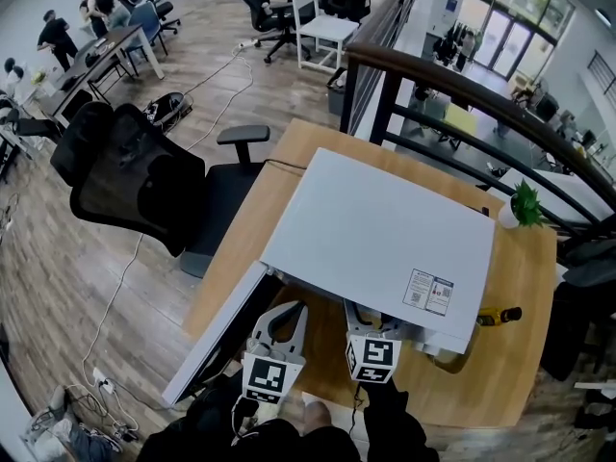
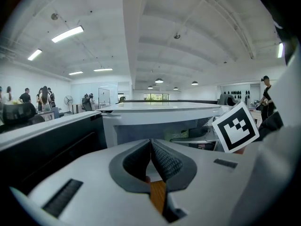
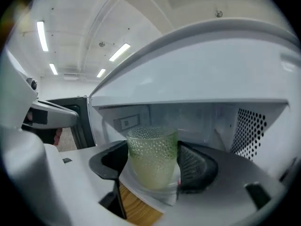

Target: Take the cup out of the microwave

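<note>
Right now my right claw (image 3: 154, 169) is squeezed on the green bumpy glass cup (image 3: 151, 147). One dark pad sits on each side of the cup and I see no gap, so I think I have a good hold.

The cup stands straight up, with its open top facing the roof of the microwave (image 3: 202, 74). It is tall from bottom to top, and my pads press it from the left and the right. It sits just at the mouth of the microwave. The back wall and the wall with the little holes are behind it. I cannot tell if its bottom is off the white floor under it. The lower part looks pale, so there may be a drink in it.

So the way out is back toward me, the opposite way from where the claw points. The roof is above the rim with some room to spare. I think I should pull straight back and keep the cup level, so nothing tips or bumps the front edge.

My left claw (image 2: 151, 147) has its jaws pressed together with nothing in them. It hangs just to the left, beside the open door (image 1: 217, 340). It is near, but the right claw is the one on the cup.
</note>
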Available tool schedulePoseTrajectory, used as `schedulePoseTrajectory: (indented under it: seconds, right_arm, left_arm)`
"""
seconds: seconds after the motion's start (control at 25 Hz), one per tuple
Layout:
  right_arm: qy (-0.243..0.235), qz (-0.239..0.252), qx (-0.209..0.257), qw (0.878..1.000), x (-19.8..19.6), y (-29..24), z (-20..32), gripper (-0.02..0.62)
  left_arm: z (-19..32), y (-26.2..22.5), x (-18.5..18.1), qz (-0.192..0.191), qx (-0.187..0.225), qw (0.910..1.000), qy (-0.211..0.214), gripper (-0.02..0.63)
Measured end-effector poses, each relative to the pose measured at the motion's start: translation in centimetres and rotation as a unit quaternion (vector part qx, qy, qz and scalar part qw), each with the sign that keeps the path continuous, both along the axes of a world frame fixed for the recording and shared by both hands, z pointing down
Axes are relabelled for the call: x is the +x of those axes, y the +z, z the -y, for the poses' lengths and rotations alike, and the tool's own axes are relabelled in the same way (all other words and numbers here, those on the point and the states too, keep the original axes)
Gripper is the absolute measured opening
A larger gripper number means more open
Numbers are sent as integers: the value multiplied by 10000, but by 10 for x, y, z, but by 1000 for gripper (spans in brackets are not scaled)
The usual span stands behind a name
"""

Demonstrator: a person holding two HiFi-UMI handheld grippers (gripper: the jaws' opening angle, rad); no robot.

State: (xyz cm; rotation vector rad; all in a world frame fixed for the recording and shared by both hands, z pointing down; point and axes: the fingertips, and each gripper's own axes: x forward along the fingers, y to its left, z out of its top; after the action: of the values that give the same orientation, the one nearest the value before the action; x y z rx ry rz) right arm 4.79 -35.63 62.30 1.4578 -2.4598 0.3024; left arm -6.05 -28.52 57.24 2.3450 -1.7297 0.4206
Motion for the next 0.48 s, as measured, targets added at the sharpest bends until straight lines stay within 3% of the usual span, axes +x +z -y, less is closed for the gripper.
schedulePoseTrajectory:
  seconds: [0.48]
  right_arm:
    - [187,34,107,9998,15,-14,-36,342]
  left_arm:
    - [-25,-15,10,39,137,9997,210,25]
